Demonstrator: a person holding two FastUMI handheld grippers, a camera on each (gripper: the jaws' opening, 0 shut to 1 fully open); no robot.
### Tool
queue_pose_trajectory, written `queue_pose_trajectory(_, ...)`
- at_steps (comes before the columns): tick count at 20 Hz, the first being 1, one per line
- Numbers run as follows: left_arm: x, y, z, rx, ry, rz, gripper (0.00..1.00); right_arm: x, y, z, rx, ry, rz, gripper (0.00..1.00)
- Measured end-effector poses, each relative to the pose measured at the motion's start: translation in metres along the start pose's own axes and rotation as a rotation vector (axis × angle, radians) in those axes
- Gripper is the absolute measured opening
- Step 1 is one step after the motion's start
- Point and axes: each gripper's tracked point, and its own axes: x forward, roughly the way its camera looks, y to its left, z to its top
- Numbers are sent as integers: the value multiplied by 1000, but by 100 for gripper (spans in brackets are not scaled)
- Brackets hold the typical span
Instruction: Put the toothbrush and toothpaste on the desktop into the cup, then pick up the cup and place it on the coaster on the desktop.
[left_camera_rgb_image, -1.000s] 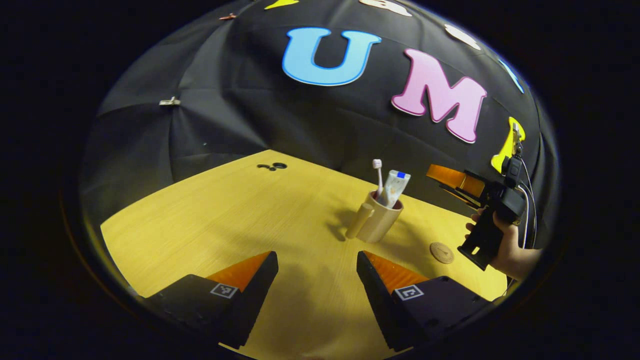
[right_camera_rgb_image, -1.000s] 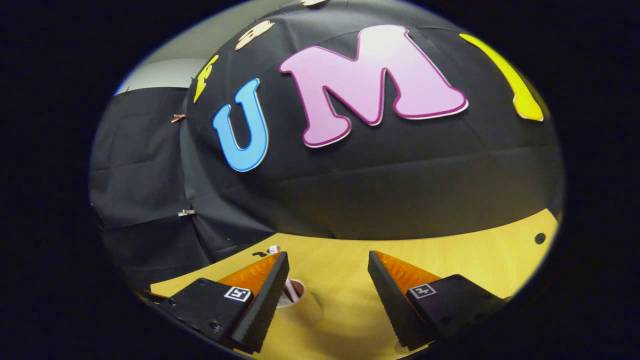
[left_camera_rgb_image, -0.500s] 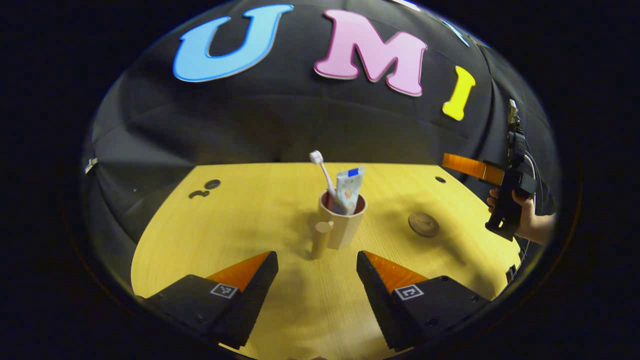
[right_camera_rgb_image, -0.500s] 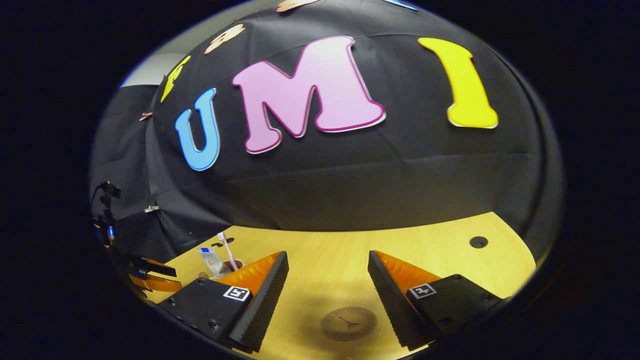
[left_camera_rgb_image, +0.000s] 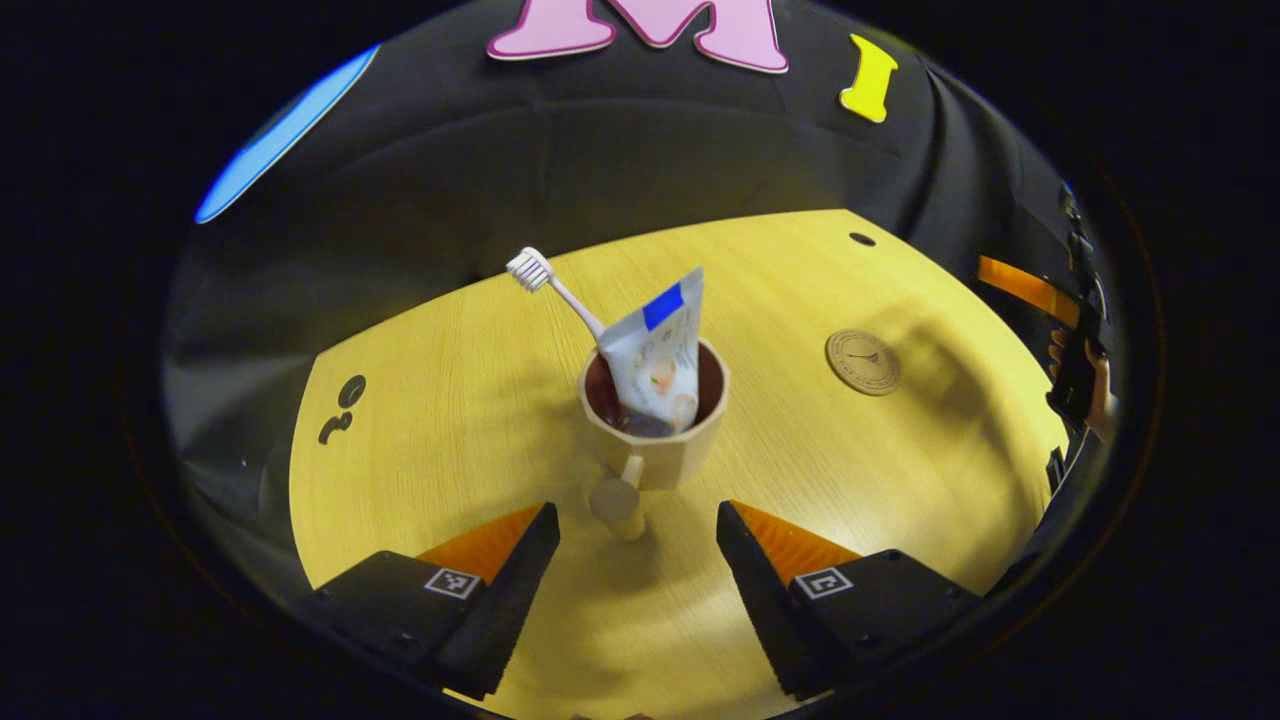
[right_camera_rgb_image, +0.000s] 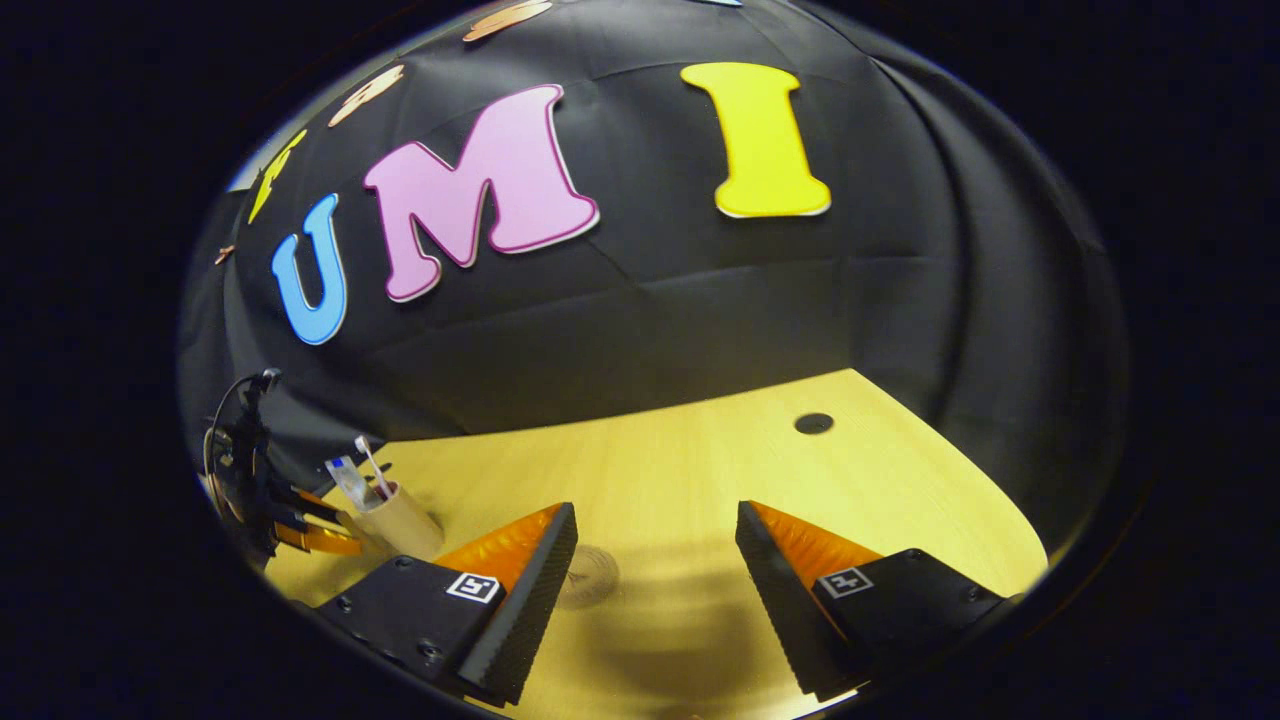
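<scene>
A beige cup (left_camera_rgb_image: 655, 445) with a peg-like handle (left_camera_rgb_image: 615, 500) stands upright on the yellow wooden desktop (left_camera_rgb_image: 450, 400). In it lean a white toothbrush (left_camera_rgb_image: 545, 280) and a white toothpaste tube (left_camera_rgb_image: 655, 360) with a blue patch. My left gripper (left_camera_rgb_image: 637, 560) is open, its fingers either side of the handle and just short of the cup. The round brown coaster (left_camera_rgb_image: 863, 361) lies to the cup's right. My right gripper (right_camera_rgb_image: 655, 580) is open above the desktop, with the coaster (right_camera_rgb_image: 590, 575) partly behind its left finger. The cup (right_camera_rgb_image: 400, 520) and the left gripper (right_camera_rgb_image: 300, 525) sit far left in the right gripper view.
Small dark holes mark the desktop at the left (left_camera_rgb_image: 345, 395) and the far right (left_camera_rgb_image: 862, 239). The black cloth wall closes in behind the desktop. A hand (left_camera_rgb_image: 1095, 385) holding the right gripper (left_camera_rgb_image: 1030, 290) is at the right edge of the left gripper view.
My left gripper has come closer to the cup and tilted down; the handle now lies between its fingers. My right gripper has swung right, so the coaster slid left under its left finger.
</scene>
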Motion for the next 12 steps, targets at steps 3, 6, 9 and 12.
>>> queue_pose_trajectory(3,19,3,9,12,46,-31,98,-28,-39,-23,7,56,-68,98)
queue_pose_trajectory(6,35,-1,8,51,115,-74,98,-52,-63,-36,17,91,-121,98)
queue_pose_trajectory(9,41,-12,5,77,169,-109,90,-79,-77,-53,40,138,-155,98)
queue_pose_trajectory(12,42,-7,4,102,204,-82,67,-100,-85,-74,68,195,-195,98)
